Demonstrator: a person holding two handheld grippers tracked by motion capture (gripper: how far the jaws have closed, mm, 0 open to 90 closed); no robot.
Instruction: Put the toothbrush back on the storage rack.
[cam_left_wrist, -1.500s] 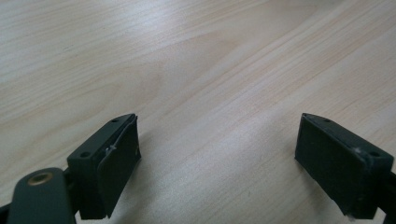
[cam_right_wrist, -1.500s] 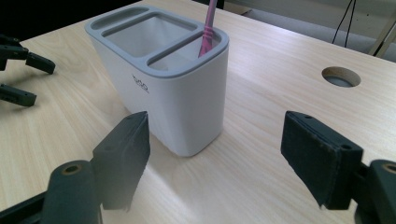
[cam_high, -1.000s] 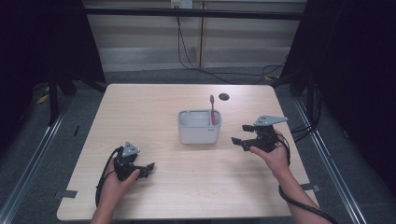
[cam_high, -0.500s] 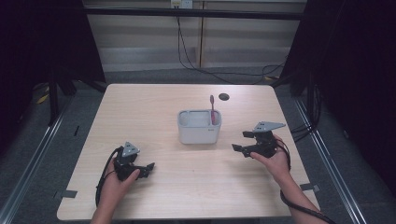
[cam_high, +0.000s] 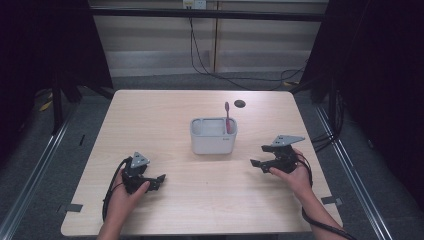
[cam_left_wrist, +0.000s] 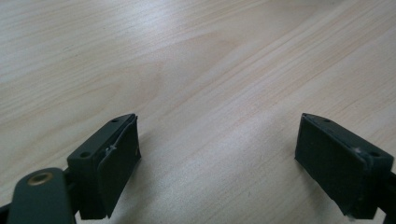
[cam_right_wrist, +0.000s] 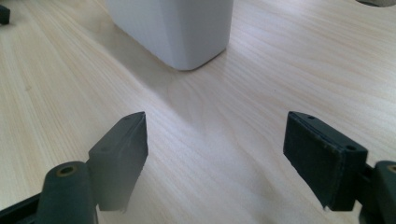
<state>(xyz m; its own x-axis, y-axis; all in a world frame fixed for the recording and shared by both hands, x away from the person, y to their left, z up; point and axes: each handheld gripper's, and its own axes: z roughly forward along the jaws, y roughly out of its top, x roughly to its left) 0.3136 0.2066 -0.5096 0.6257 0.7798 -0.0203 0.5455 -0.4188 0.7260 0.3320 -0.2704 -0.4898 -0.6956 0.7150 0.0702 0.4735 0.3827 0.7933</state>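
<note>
Pale wood table (cam_high: 200, 205), both grippers' fingers apart, empty, flanking white holder (cam_high: 213, 135) with toothbrush (cam_high: 228, 116).

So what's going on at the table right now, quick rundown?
Left tool open, empty, low over bare table. Right tool open, empty, near the white holder. Pink toothbrush stands in holder. Nothing between.

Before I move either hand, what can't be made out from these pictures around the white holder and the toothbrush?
- Inside of the holder, high view: its front wall hides the bottom.
- Toothbrush lower handle, high view: sunk behind the holder's wall.
- Holder's top, right gripper view: cut off by the upper edge.
- Dark round spot on the table: too small to tell.
</note>
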